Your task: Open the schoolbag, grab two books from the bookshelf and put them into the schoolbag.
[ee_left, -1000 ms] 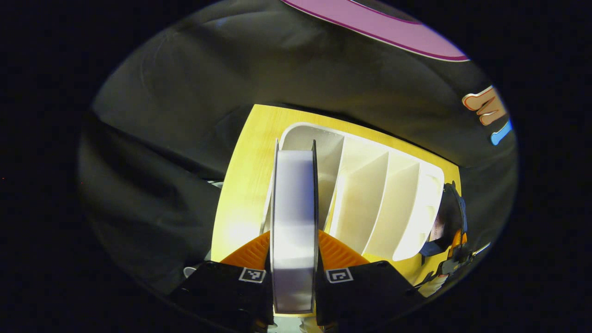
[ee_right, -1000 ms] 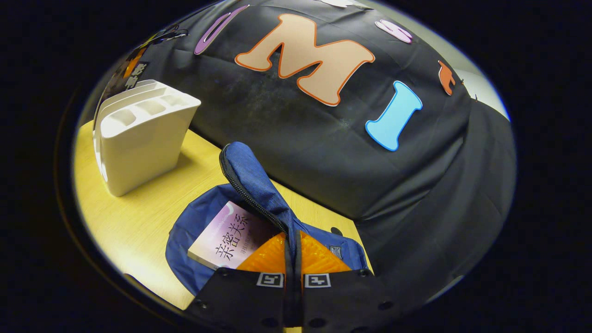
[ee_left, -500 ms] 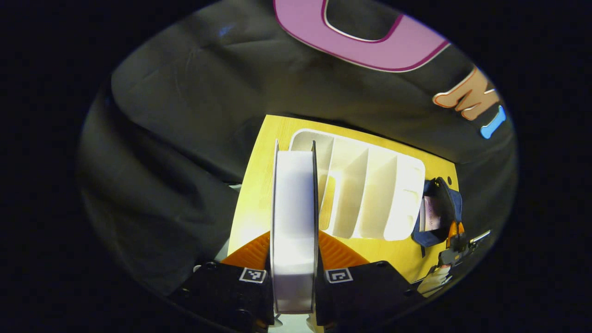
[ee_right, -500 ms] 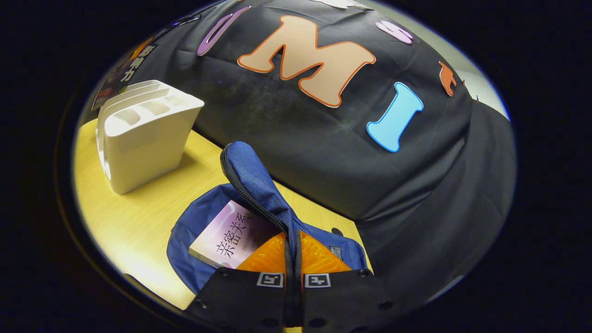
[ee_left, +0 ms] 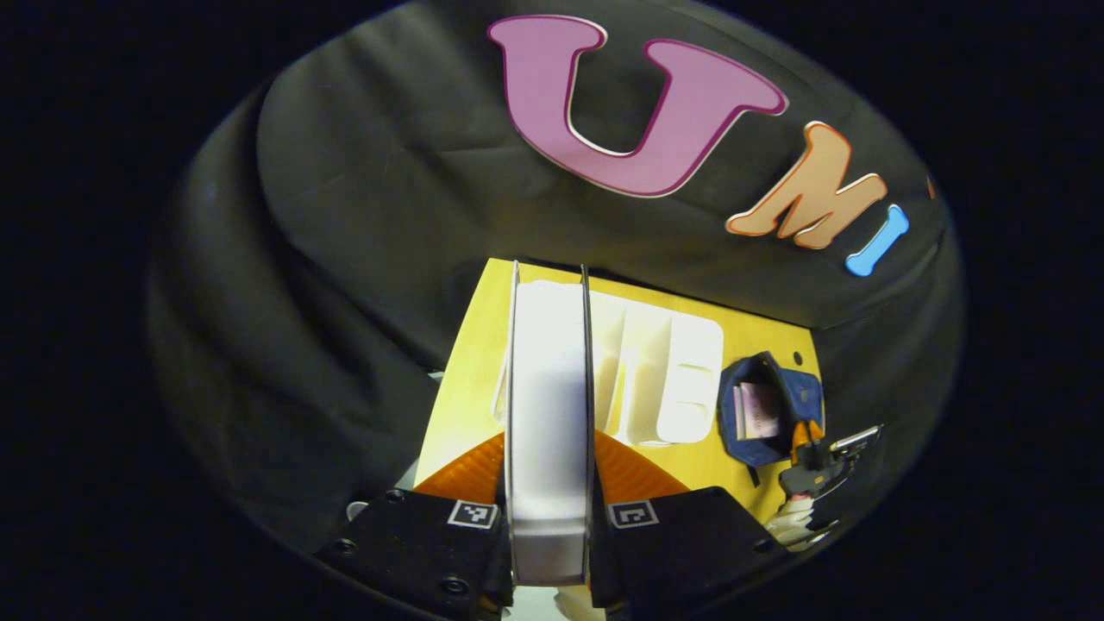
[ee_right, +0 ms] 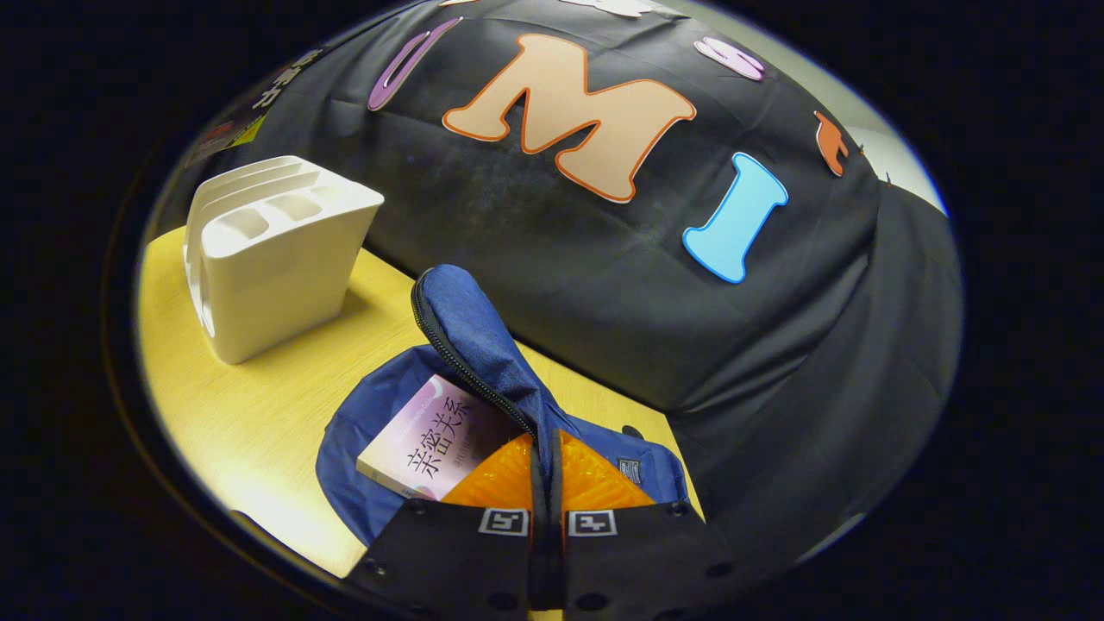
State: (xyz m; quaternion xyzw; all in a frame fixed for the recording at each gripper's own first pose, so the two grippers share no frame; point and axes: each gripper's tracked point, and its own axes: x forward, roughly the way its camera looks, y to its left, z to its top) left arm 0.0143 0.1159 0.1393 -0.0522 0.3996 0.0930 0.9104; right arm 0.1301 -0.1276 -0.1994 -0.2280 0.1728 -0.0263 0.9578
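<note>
Left claw (ee_left: 549, 483) lifted book (ee_left: 549, 414) higher above bookshelf (ee_left: 664, 379), schoolbag (ee_right: 483, 345) (right claw (ee_right: 546, 483) pinching flap)

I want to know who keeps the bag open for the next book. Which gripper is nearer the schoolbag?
The right gripper: it is shut on the schoolbag flap, holding it up. The left gripper holds a book high above the table, well away from the bag.
</note>
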